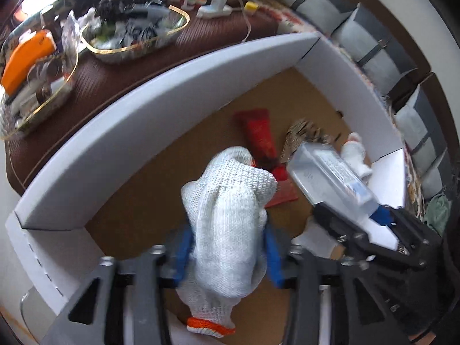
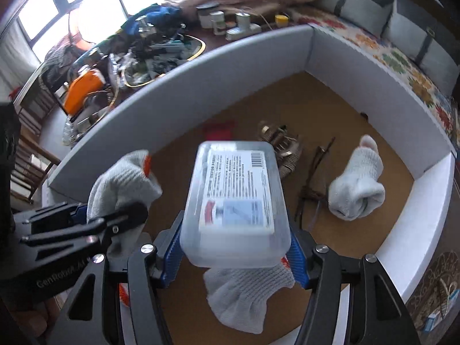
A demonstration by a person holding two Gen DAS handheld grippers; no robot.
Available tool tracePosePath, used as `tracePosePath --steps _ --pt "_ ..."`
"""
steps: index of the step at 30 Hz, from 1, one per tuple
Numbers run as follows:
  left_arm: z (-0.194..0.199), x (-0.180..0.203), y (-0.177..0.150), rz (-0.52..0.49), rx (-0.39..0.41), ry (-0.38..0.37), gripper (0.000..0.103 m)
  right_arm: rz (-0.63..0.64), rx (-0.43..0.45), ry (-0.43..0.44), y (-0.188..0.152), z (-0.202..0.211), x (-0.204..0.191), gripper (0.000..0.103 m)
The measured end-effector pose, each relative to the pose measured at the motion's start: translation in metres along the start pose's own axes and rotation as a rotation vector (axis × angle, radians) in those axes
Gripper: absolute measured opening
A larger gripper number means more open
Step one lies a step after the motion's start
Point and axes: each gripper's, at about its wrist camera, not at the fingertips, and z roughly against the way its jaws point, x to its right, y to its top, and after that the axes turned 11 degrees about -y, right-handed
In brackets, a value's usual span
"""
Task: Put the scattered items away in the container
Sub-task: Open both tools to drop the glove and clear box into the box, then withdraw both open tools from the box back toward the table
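Observation:
A white-walled box (image 1: 143,120) (image 2: 230,66) with a brown floor lies below both grippers. My left gripper (image 1: 228,247) (image 2: 115,212) is open over it, and a white knit glove (image 1: 227,215) (image 2: 123,181) with an orange cuff hangs loose between its blue pads. My right gripper (image 2: 234,253) (image 1: 353,215) is open beside it, with a clear plastic case (image 2: 235,201) (image 1: 330,172) blurred and tilted between its pads. A red tube (image 1: 258,135), a woven patterned piece (image 2: 281,149), a rolled white sock (image 2: 356,189) and a second glove (image 2: 247,296) lie on the floor.
Beyond the far wall, gold-rimmed trays (image 1: 138,37) full of clutter and an orange object (image 1: 26,54) sit on a brown table. A white charger (image 1: 215,8) and small jars (image 2: 215,20) stand further back. Grey cushions (image 1: 373,54) line the right side.

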Motion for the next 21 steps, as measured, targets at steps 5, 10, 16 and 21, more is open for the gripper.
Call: tracePosePath --steps 5,10,16,21 --pt "0.011 0.005 -0.002 0.010 0.028 -0.020 0.088 -0.083 -0.023 -0.006 0.002 0.004 0.024 0.065" --pt "0.033 0.018 -0.006 -0.010 0.079 -0.026 0.089 -0.166 -0.006 0.020 -0.004 0.029 0.044 0.065" --pt "0.061 0.051 -0.037 -0.076 0.134 -0.040 0.089 -0.282 0.064 0.106 -0.043 0.072 0.061 0.065" --pt "0.079 0.106 -0.097 -0.209 0.160 -0.063 0.089 -0.381 0.198 0.117 -0.107 0.113 0.080 0.065"
